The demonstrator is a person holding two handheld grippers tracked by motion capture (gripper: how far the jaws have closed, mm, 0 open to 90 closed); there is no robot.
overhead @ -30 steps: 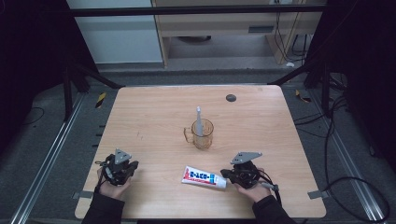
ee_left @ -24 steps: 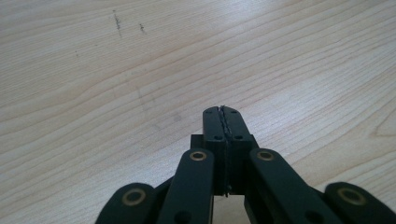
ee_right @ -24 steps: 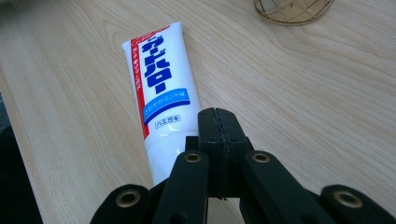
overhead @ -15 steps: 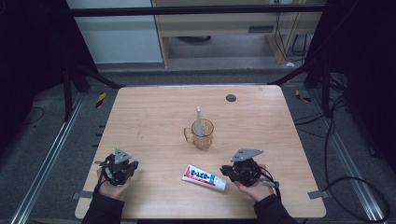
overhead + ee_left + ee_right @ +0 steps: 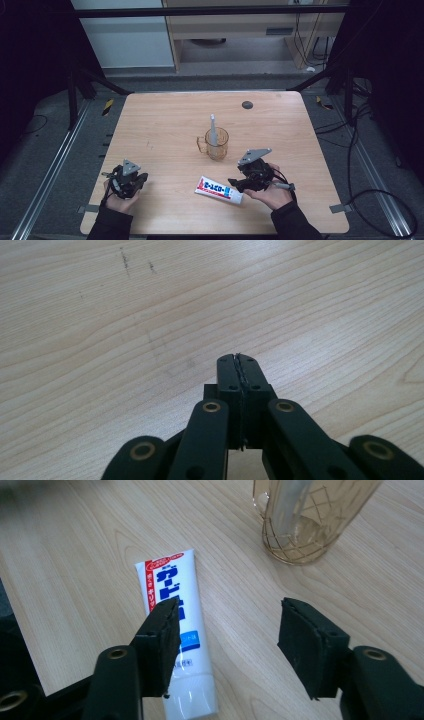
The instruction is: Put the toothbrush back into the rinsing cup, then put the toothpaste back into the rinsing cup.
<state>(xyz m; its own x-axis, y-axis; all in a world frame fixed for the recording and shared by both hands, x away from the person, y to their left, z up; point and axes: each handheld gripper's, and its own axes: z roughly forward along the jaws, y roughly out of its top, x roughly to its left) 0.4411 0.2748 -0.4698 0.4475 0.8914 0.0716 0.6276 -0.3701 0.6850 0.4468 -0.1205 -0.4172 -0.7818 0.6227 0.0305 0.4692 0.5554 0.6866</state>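
Observation:
A white toothpaste tube [image 5: 219, 189] [image 5: 167, 575] with blue and red print lies flat near the table's front edge. Just right of it my right gripper [image 5: 236, 183] [image 5: 227, 611] hovers above the wood. Its jaws have just been opening and stand apart, with bare table between them. The tube lies under and behind its left jaw in the right gripper view. An amber glass mug [image 5: 217, 144] [image 5: 305, 525] holding a white toothbrush [image 5: 212, 129] stands mid-table. My left gripper [image 5: 143, 177] [image 5: 238, 360] rests at the front left, shut on nothing.
The wooden table [image 5: 165, 120] carries a small dark round disc [image 5: 247, 104] near its far edge. Black frame struts stand at the table's back corners, and cables [image 5: 370, 200] trail on the floor to the right.
The right gripper has lifted off the table and its jaws have spread apart. The toothpaste tube stays flat on the wood. The left gripper has not moved.

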